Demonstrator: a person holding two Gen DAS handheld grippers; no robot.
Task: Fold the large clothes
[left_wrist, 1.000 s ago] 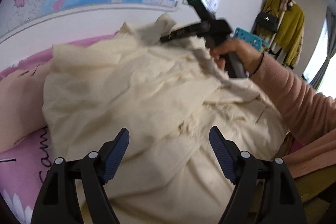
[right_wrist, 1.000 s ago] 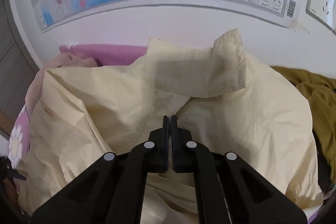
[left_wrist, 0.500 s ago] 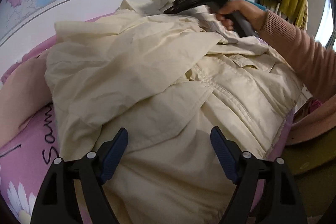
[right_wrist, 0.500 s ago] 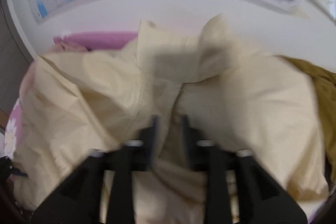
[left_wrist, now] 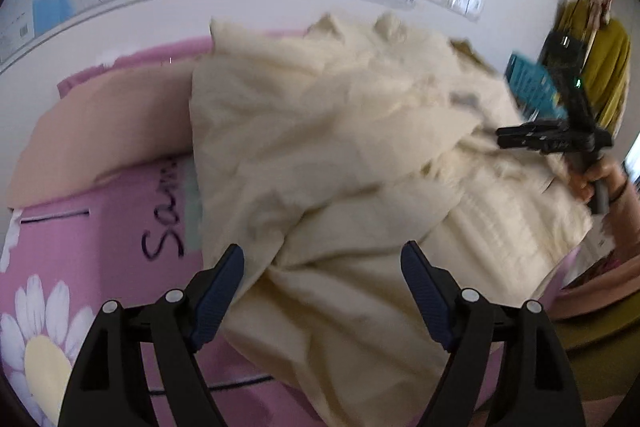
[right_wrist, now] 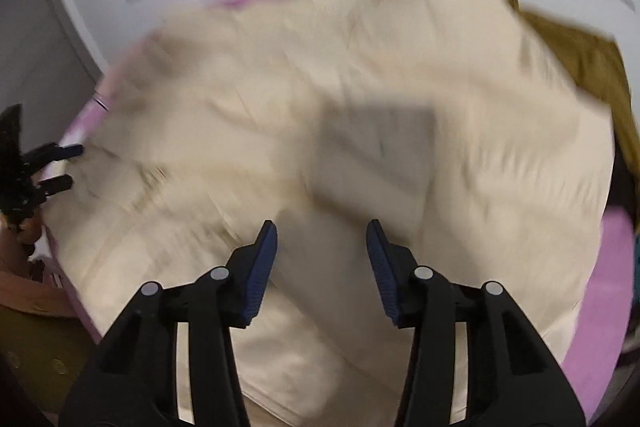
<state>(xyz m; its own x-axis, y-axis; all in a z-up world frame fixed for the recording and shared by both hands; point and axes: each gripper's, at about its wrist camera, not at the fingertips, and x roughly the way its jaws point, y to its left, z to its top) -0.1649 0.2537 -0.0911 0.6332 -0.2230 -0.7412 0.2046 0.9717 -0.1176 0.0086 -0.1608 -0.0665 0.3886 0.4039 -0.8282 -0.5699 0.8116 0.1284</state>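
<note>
Both grippers (left_wrist: 322,269) (right_wrist: 322,247) agape, nothing held

The left gripper (left_wrist: 322,281) points steeply downward, its blue-padded jaws spread wide with nothing pinched between them. The right gripper (right_wrist: 322,259) also tilts downward; its jaws have just been closing slightly after parting, stand moderately apart, and grip nothing. Far to the right, the person's right hand (left_wrist: 596,179) wraps the gripper's handle, wrist bent.
</note>
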